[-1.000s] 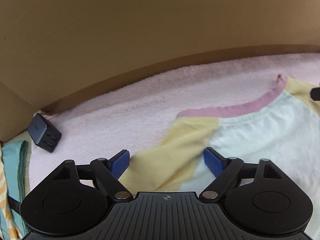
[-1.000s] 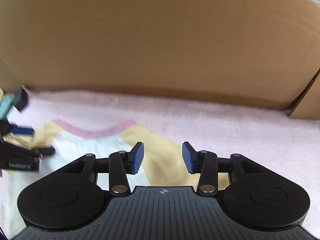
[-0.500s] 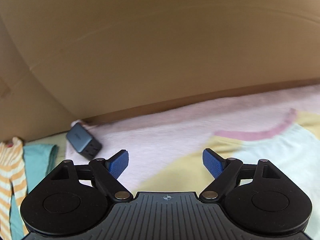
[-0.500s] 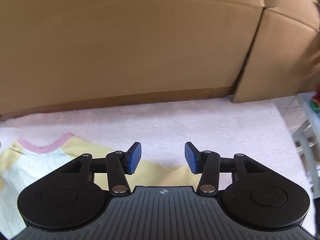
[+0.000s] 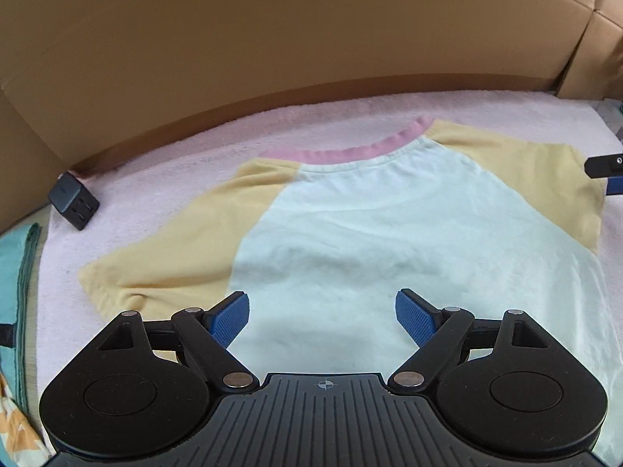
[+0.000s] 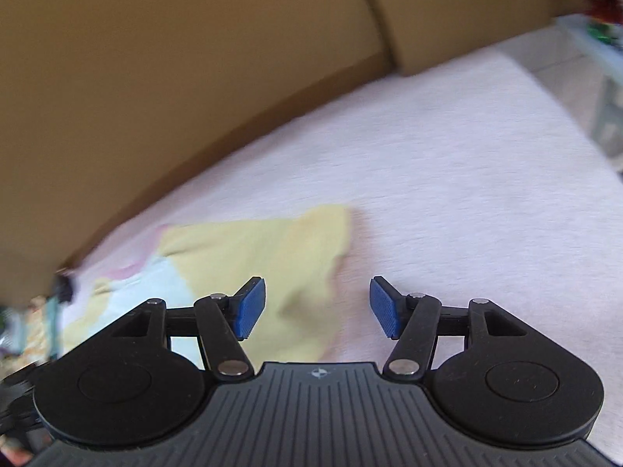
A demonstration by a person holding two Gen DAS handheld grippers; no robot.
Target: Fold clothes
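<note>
A T-shirt (image 5: 389, 225) with a pale mint body, yellow sleeves and a pink collar lies flat on a pink towel-covered surface (image 5: 175, 163). My left gripper (image 5: 322, 311) is open and empty above the shirt's body. My right gripper (image 6: 317, 307) is open and empty over the edge of the shirt's right yellow sleeve (image 6: 288, 257). Part of the right gripper shows at the right edge of the left wrist view (image 5: 607, 171).
A cardboard wall (image 5: 272, 39) runs along the back of the surface. A dark charger block (image 5: 74, 204) sits at the back left. Folded teal and orange-striped clothes (image 5: 17, 292) lie at the left. Shelving (image 6: 599, 62) stands past the right edge.
Both grippers have pulled back and up from the shoulders. The left view now takes in the whole upper shirt. The right gripper has swung right and opened wider.
</note>
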